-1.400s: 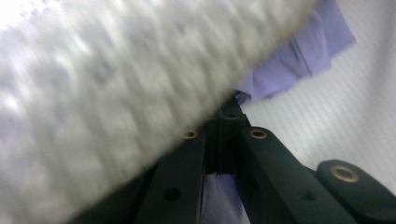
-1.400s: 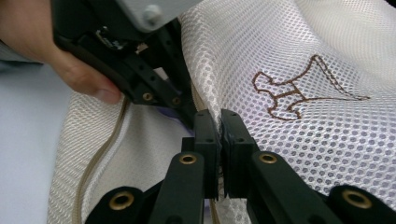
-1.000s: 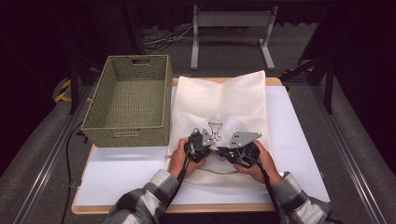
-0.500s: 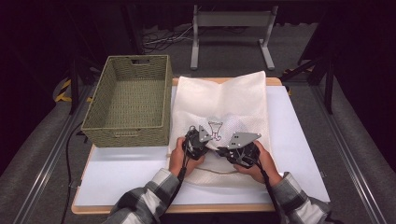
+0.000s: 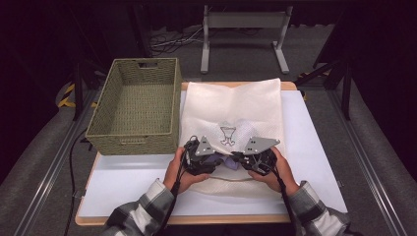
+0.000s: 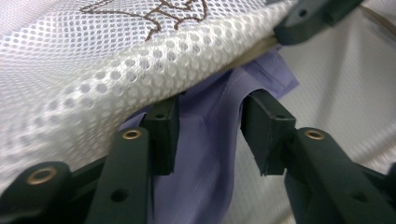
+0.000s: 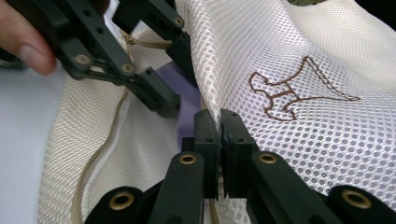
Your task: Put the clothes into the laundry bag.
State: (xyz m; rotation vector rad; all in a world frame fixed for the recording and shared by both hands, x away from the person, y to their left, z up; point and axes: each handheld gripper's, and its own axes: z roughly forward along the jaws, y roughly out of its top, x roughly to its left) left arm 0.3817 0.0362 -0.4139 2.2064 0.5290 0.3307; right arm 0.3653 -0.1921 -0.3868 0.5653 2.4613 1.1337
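A cream mesh bag [image 5: 231, 105] with a brown embroidered mark lies flat on the table. My right gripper [image 7: 219, 121] is shut on the bag's upper mesh edge [image 7: 289, 70] and holds it raised. Under that lifted mesh [image 6: 93, 70] a purple cloth [image 6: 205, 154] lies in the bag's mouth. My left gripper [image 6: 210, 126] has just been opening. The purple cloth runs between its jaws, and the pads [image 6: 266, 130] stand clear of it. In the high view the left gripper [image 5: 216, 160] and right gripper [image 5: 238, 158] meet at the bag's near end.
A woven green basket [image 5: 135, 108] stands at the left, close beside the bag. The white table board [image 5: 314, 137] lies bare to the right of the bag and along the near edge. A drawstring cord [image 7: 107, 135] runs along the bag's mouth.
My left gripper's jaws have spread apart and let go of the purple cloth, and the left hand has drawn back slightly. The right gripper has stayed put on the mesh.
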